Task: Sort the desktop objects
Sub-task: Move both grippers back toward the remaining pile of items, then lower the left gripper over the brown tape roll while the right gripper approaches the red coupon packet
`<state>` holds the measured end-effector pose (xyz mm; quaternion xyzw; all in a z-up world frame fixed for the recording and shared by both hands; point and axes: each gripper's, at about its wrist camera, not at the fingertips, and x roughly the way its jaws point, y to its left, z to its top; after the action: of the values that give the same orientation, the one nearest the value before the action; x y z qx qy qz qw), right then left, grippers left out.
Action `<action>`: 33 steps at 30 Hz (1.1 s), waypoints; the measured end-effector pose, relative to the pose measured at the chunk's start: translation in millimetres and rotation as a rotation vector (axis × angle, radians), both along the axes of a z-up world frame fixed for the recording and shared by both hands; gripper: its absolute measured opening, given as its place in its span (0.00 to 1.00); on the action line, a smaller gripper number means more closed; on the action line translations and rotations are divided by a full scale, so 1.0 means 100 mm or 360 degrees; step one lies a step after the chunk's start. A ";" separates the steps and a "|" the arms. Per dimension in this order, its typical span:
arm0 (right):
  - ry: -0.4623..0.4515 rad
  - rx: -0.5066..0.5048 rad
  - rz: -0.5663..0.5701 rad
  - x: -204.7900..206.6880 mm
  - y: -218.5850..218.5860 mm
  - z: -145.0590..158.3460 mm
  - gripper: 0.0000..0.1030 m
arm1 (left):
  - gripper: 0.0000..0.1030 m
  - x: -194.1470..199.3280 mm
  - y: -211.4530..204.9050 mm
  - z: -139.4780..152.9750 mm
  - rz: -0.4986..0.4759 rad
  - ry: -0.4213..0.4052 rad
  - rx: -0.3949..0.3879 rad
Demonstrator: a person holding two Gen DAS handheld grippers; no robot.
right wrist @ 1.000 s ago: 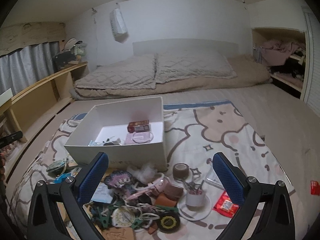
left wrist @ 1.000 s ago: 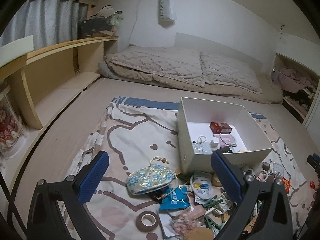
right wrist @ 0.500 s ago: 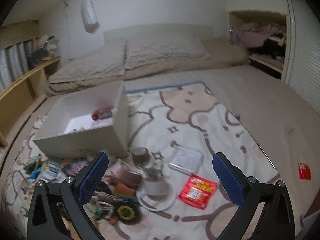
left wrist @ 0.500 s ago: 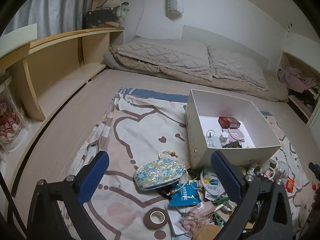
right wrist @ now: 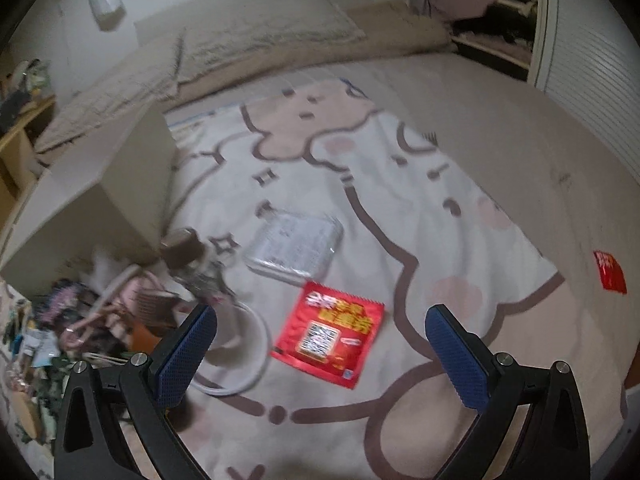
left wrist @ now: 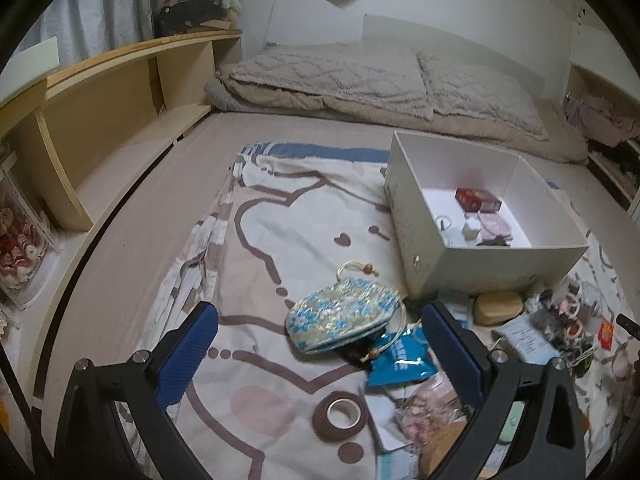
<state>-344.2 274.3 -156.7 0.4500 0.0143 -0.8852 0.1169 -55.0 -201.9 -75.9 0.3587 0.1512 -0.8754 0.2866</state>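
blanket (right wrist: 460, 240): i see wide bare room to the right of the clutter, on the bed.
white box (left wrist: 492, 256): ahead-right of my left tongs (left wrist: 320, 340), open top, a few items inside.
red packet (right wrist: 329, 334): lies flat just ahead of my right tongs (right wrist: 322, 340), between the jaws, long axis roughly away from me; right hand is nearer, i judge.
tongs: both spread wide, holding nothing.
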 end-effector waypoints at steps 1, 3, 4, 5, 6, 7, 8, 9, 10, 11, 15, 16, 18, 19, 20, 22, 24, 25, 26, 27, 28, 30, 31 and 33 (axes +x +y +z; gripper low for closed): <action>-0.0021 0.0006 -0.0005 -0.02 0.00 -0.05 1.00 | 1.00 0.01 -0.01 -0.03 -0.0001 -0.0011 0.0001; -0.0060 0.0028 -0.0019 -0.06 -0.01 -0.13 1.00 | 1.00 0.01 -0.03 -0.09 -0.0002 -0.0039 0.0002; -0.0073 0.0036 -0.0027 -0.07 -0.02 -0.16 1.00 | 1.00 0.03 -0.04 -0.12 -0.0002 -0.0055 0.0004; -0.0085 0.0035 -0.0036 -0.09 -0.02 -0.20 1.00 | 1.00 0.04 -0.05 -0.15 -0.0001 -0.0065 0.0008; -0.0097 0.0033 -0.0045 -0.10 -0.02 -0.23 1.00 | 1.00 0.05 -0.06 -0.18 -0.0002 -0.0077 0.0016; -0.0111 0.0030 -0.0055 -0.13 -0.01 -0.26 1.00 | 1.00 0.07 -0.07 -0.21 -0.0006 -0.0088 0.0027; -0.0124 0.0032 -0.0062 -0.15 -0.01 -0.29 1.00 | 1.00 0.08 -0.08 -0.24 -0.0008 -0.0098 0.0036; -0.0132 0.0038 -0.0066 -0.17 -0.01 -0.32 1.00 | 1.00 0.09 -0.09 -0.27 -0.0007 -0.0111 0.0042; -0.0145 0.0052 -0.0070 -0.19 -0.02 -0.35 1.00 | 1.00 0.11 -0.09 -0.31 -0.0008 -0.0127 0.0047; -0.0154 0.0060 -0.0068 -0.21 -0.02 -0.37 1.00 | 1.00 0.12 -0.09 -0.34 -0.0015 -0.0139 0.0054; -0.0193 0.0089 -0.0082 -0.27 -0.03 -0.47 1.00 | 1.00 0.13 -0.09 -0.46 -0.0056 -0.0189 0.0079; -0.0204 0.0101 -0.0088 -0.27 -0.03 -0.50 1.00 | 1.00 0.12 -0.08 -0.49 -0.0071 -0.0203 0.0082; -0.0187 0.0117 -0.0089 -0.27 -0.05 -0.51 1.00 | 1.00 0.11 -0.07 -0.53 -0.0101 -0.0225 0.0089; -0.0179 0.0122 -0.0086 -0.26 -0.06 -0.51 1.00 | 1.00 0.10 -0.05 -0.55 -0.0126 -0.0236 0.0094; -0.0176 0.0117 -0.0082 -0.26 -0.06 -0.52 1.00 | 1.00 0.09 -0.04 -0.57 -0.0152 -0.0249 0.0097; -0.0182 0.0102 -0.0076 -0.28 -0.05 -0.55 1.00 | 1.00 0.08 0.00 -0.61 -0.0201 -0.0275 0.0098; -0.0180 0.0099 -0.0065 -0.27 -0.04 -0.61 1.00 | 1.00 0.07 0.04 -0.64 -0.0249 -0.0303 0.0091; -0.0167 0.0104 -0.0063 -0.26 -0.05 -0.62 1.00 | 1.00 0.06 0.06 -0.66 -0.0277 -0.0321 0.0085; -0.0147 0.0116 -0.0062 -0.25 -0.05 -0.64 1.00 | 1.00 0.05 0.08 -0.68 -0.0299 -0.0335 0.0081; -0.0139 0.0126 -0.0062 -0.24 -0.07 -0.64 1.00 | 1.00 0.04 0.10 -0.70 -0.0325 -0.0362 0.0073; -0.0133 0.0139 -0.0062 -0.24 -0.08 -0.64 1.00 | 1.00 0.04 0.11 -0.72 -0.0342 -0.0382 0.0067; -0.0131 0.0136 -0.0062 -0.24 -0.06 -0.64 1.00 | 1.00 0.03 0.14 -0.77 -0.0379 -0.0419 0.0056; -0.0127 0.0128 -0.0063 -0.23 -0.05 -0.64 1.00 | 1.00 0.04 0.16 -0.79 -0.0399 -0.0438 0.0051; -0.0117 0.0119 -0.0064 -0.23 -0.05 -0.65 1.00 | 1.00 0.04 0.17 -0.83 -0.0420 -0.0475 0.0050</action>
<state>-367.0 269.2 -221.8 0.4865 0.0340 -0.8691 0.0828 -51.4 -184.8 -159.2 0.5056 0.0723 -0.8400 0.1831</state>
